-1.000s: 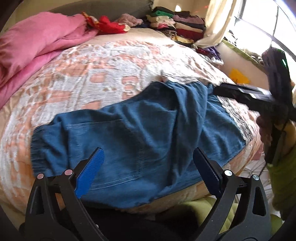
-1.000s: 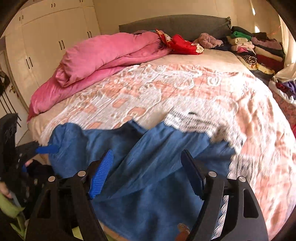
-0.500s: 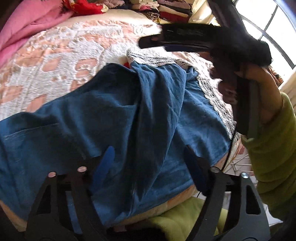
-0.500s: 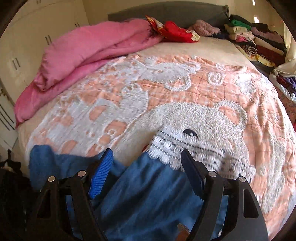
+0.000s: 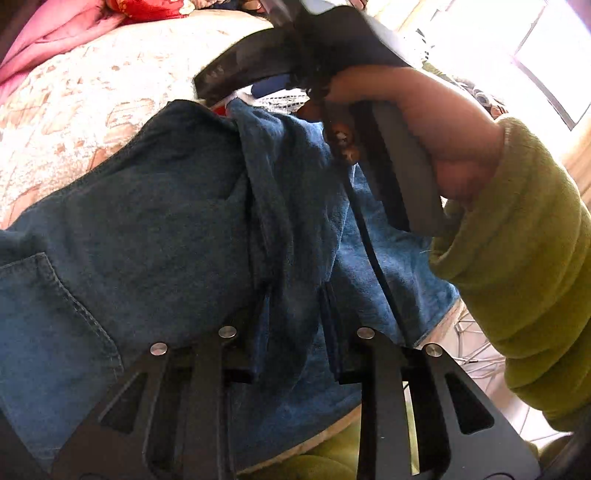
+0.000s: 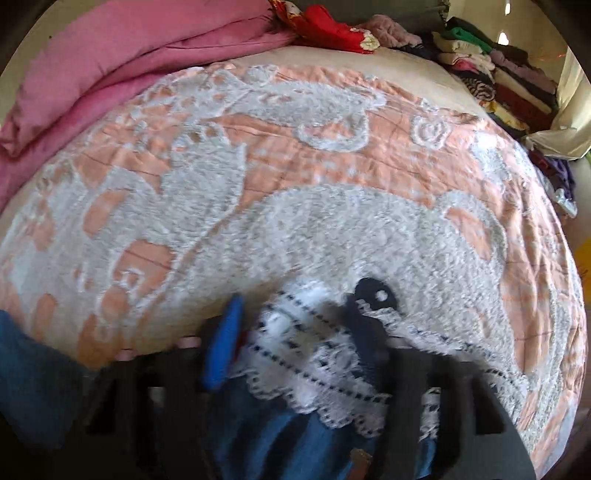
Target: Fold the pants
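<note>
Blue denim pants (image 5: pixel 155 229) lie across the near edge of the bed, a stitched pocket at the left. My left gripper (image 5: pixel 295 295) is low on them, its fingers closing around a raised ridge of denim. My right gripper (image 6: pixel 295 317) is at the pants' far end, over the white lace hem (image 6: pixel 314 354), jaws still apart and blurred. In the left wrist view the right gripper (image 5: pixel 258 85) and the hand holding it sit at the top of the pants.
The bed has a peach and white fuzzy cover (image 6: pixel 295 166). A pink duvet (image 6: pixel 129 51) lies at the back left. Red clothes (image 6: pixel 328 29) and a stack of folded clothes (image 6: pixel 498 74) line the far side. Green sleeve (image 5: pixel 524 258) at right.
Both grippers dropped toward the pants. The left fingers have narrowed from wide open around a denim fold. The right gripper moved forward to the lace hem and narrowed.
</note>
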Action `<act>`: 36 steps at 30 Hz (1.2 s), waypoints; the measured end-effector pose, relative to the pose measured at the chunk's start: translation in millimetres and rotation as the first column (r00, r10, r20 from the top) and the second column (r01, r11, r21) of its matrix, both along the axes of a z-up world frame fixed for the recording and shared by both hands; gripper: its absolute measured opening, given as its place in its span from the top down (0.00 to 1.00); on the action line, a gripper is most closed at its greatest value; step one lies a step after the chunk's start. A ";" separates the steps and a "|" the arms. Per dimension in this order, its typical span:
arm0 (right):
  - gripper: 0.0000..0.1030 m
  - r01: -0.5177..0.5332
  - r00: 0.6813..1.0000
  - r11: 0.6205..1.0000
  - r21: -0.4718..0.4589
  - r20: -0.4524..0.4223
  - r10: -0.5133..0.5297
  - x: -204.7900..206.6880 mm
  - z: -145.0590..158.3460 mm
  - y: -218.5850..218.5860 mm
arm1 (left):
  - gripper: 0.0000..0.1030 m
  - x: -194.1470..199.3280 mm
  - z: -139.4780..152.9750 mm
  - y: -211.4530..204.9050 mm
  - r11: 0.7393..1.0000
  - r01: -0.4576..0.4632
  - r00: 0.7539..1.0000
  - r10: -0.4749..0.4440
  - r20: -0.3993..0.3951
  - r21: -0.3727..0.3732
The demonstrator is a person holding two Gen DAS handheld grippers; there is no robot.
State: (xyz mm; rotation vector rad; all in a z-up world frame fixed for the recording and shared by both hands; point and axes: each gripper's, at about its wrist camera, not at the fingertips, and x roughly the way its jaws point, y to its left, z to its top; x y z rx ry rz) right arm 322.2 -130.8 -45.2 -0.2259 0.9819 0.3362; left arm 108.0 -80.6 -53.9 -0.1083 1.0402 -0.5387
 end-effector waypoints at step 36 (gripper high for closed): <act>0.91 0.259 0.962 0.856 0.448 -0.044 -0.268 -229.7 50.3 -234.5 | 1.00 -43.1 36.4 8.9 0.988 0.097 0.971 -0.121 0.208 0.122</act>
